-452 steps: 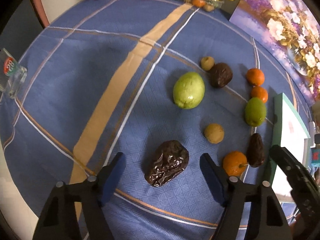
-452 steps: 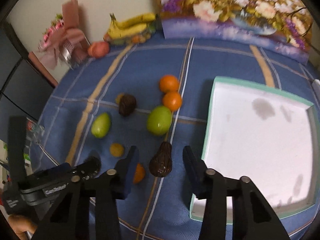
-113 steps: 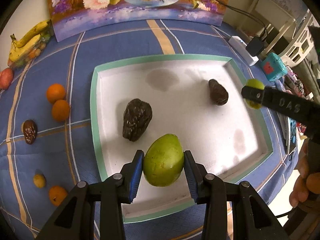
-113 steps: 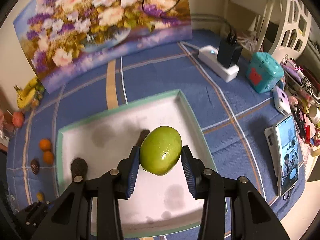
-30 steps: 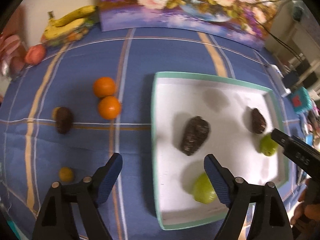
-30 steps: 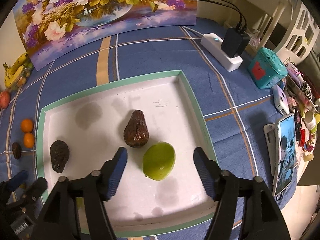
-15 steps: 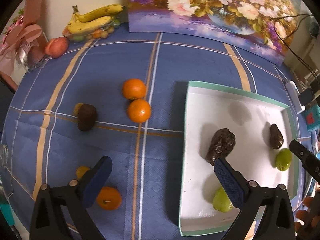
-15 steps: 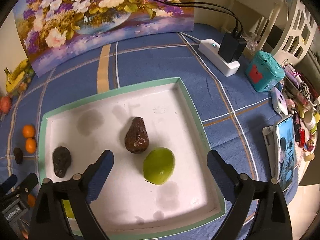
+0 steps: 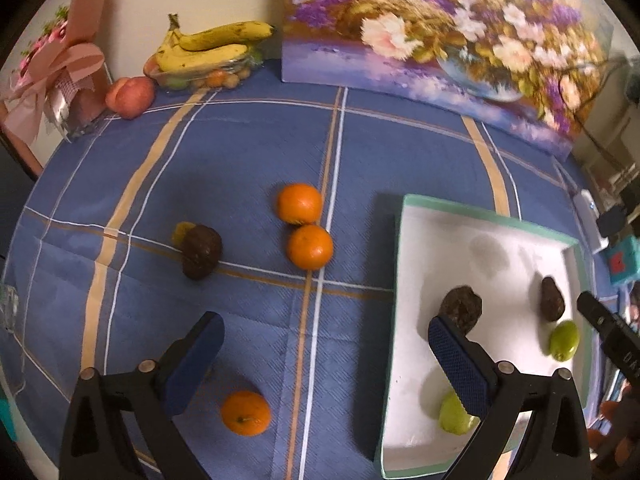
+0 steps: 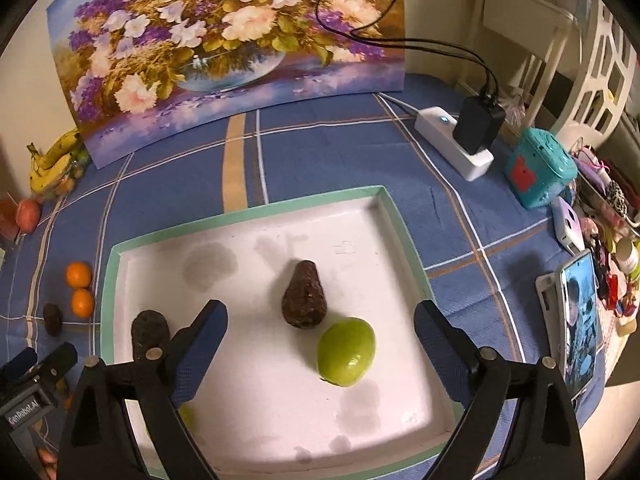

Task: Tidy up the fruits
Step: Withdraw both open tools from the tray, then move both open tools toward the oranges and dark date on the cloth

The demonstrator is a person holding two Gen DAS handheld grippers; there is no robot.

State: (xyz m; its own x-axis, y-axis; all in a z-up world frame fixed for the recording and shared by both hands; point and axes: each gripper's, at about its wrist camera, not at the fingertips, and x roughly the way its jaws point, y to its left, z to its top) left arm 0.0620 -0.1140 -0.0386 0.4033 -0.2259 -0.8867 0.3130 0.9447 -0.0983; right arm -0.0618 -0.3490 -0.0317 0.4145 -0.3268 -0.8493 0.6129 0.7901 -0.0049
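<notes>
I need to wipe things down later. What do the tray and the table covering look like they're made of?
Tray: looks like matte white foam or card with a mint-green rim; its floor shows dull grey stains, no shine. Table covering: seemingly woven blue cloth with tan and white stripes, showing fine texture and slight creases.

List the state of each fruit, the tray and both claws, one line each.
Left claw: open, empty, over the cloth.
Right claw: open, empty, over the tray.
Tray: holds four fruits.
Green fruit: lying in the tray.
Dark fruit: lying in the tray.
Three oranges: on the cloth.
</notes>
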